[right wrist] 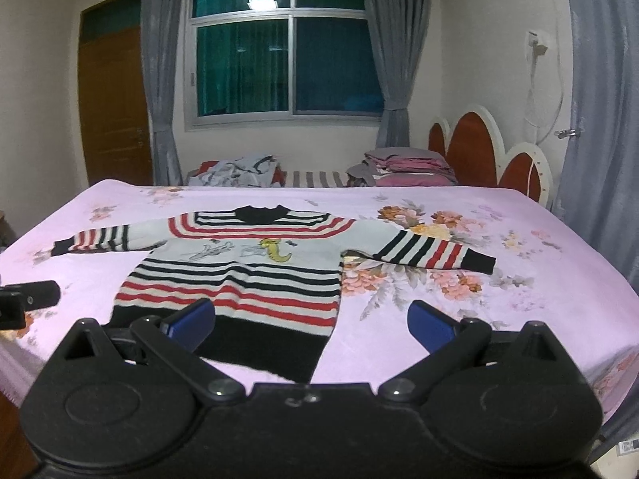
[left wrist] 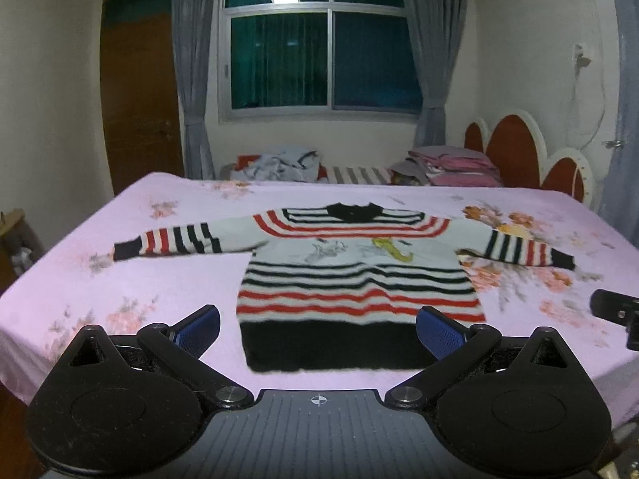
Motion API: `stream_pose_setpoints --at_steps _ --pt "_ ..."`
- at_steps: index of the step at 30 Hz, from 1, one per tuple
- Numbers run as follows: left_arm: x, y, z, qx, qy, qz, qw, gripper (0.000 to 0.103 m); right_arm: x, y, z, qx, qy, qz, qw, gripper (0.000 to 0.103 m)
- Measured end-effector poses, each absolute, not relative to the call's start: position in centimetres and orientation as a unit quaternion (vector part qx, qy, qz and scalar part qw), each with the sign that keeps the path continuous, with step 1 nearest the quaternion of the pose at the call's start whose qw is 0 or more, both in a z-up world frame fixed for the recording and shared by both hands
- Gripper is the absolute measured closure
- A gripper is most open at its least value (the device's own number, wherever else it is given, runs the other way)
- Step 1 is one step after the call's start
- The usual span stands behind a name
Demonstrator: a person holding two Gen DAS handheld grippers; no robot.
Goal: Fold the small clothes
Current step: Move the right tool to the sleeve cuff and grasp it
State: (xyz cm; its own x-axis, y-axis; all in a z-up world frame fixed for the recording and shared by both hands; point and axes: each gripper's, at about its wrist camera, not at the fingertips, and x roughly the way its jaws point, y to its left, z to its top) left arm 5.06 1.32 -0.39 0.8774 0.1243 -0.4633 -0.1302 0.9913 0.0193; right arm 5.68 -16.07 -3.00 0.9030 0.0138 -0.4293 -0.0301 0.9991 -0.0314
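Note:
A small striped sweater (left wrist: 351, 275) in white, red and black lies flat on the pink floral bedsheet (left wrist: 167, 279), sleeves spread to both sides, black hem nearest me. My left gripper (left wrist: 318, 329) hovers open in front of the hem, blue pads apart, nothing between them. In the right wrist view the same sweater (right wrist: 247, 279) lies left of centre. My right gripper (right wrist: 311, 325) stands open over the hem's right corner, holding nothing. Each gripper's black tip shows at the edge of the other's view: right gripper (left wrist: 617, 311), left gripper (right wrist: 28, 299).
Piles of clothes (left wrist: 279, 165) and folded pink bedding (left wrist: 455, 165) sit at the bed's far side. A red and white headboard (left wrist: 515, 151) stands at the right, a wooden door (left wrist: 139, 99) at the left, a curtained window (left wrist: 319, 40) behind.

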Motion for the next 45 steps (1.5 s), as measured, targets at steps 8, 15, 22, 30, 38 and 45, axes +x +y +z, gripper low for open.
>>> stream_pose_setpoints --at_steps 8,15,22,30,38,45 --pt "12.6 3.0 -1.7 -0.035 0.235 0.024 0.971 0.000 12.1 -16.4 -3.8 -0.001 0.225 -0.011 0.974 0.000" --pt "20.5 5.1 -2.9 -0.028 0.259 0.006 0.965 0.000 18.3 -16.1 -4.8 0.009 0.226 -0.037 0.973 0.005" --pt "25.6 7.4 -3.0 -0.053 0.250 -0.012 0.967 0.000 23.1 -16.0 -5.0 0.030 0.228 -0.069 0.971 0.034" --pt "31.4 6.1 -4.7 -0.087 0.254 -0.024 0.963 0.000 25.6 -19.9 -5.3 0.043 0.236 -0.121 0.963 0.049" --pt "37.1 1.7 -6.4 -0.062 0.305 -0.028 0.950 0.000 31.3 -29.1 -8.0 0.108 0.255 -0.169 0.946 0.060" --pt "43.4 -3.6 -8.1 -0.020 0.334 -0.003 0.942 0.000 37.2 -38.7 -13.3 0.181 0.287 -0.204 0.918 0.065"
